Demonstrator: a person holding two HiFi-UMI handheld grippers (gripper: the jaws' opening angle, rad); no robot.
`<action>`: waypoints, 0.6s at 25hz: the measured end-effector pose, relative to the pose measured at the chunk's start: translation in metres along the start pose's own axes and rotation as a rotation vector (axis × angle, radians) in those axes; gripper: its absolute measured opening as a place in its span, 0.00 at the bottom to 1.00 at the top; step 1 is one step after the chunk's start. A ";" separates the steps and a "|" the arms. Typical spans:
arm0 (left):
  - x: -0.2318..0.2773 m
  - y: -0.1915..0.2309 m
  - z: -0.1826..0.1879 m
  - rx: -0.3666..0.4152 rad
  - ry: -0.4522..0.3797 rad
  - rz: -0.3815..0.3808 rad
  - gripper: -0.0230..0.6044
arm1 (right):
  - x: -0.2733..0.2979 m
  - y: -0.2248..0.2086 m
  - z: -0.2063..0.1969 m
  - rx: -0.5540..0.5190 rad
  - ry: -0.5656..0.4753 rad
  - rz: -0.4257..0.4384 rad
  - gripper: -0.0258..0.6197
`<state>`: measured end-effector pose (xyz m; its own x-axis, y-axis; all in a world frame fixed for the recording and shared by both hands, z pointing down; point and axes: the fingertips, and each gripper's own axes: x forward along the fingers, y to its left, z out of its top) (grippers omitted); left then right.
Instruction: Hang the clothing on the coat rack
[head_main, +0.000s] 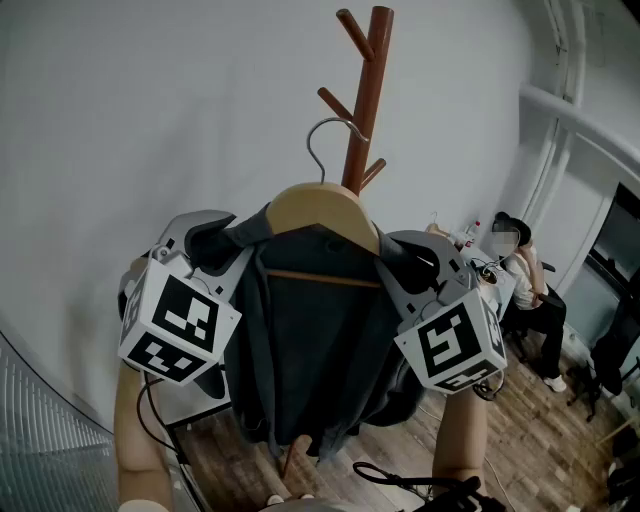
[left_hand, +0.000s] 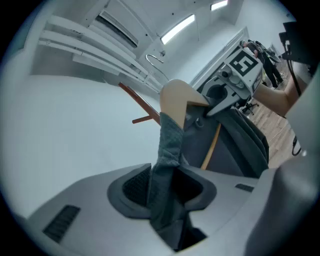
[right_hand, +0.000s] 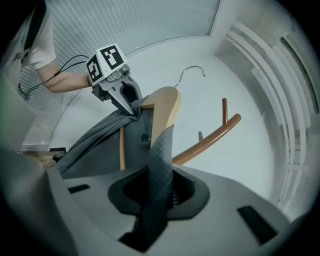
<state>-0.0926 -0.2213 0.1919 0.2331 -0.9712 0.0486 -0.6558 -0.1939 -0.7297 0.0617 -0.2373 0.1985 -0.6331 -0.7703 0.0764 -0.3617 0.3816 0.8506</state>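
A dark grey garment (head_main: 310, 340) hangs on a wooden hanger (head_main: 318, 208) with a metal hook (head_main: 325, 140). I hold it up in front of the brown wooden coat rack (head_main: 366, 90). My left gripper (head_main: 215, 243) is shut on the garment's left shoulder, with quilted fabric (left_hand: 167, 170) pinched between its jaws. At the other shoulder my right gripper (head_main: 415, 263) is shut on the fabric (right_hand: 159, 170). In the right gripper view the hook (right_hand: 192, 71) hangs free, apart from the rack's pegs (right_hand: 225, 112).
A white wall stands behind the rack. At the back right a person (head_main: 525, 280) sits at a small table, over a wooden floor (head_main: 540, 440). A corrugated panel (head_main: 40, 430) runs along the lower left. Cables (head_main: 400, 478) trail below the right gripper.
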 end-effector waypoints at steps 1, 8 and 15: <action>0.001 -0.001 0.000 -0.003 -0.003 -0.003 0.26 | 0.001 0.000 0.000 -0.002 0.001 -0.001 0.16; 0.002 0.000 0.004 -0.003 -0.018 0.004 0.25 | 0.000 -0.005 0.001 -0.017 -0.001 -0.022 0.16; 0.002 0.001 0.005 0.003 -0.025 0.011 0.25 | 0.000 -0.005 0.001 -0.024 0.000 -0.025 0.16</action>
<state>-0.0890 -0.2224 0.1875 0.2437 -0.9696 0.0239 -0.6564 -0.1830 -0.7319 0.0630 -0.2388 0.1941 -0.6244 -0.7792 0.0551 -0.3607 0.3503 0.8644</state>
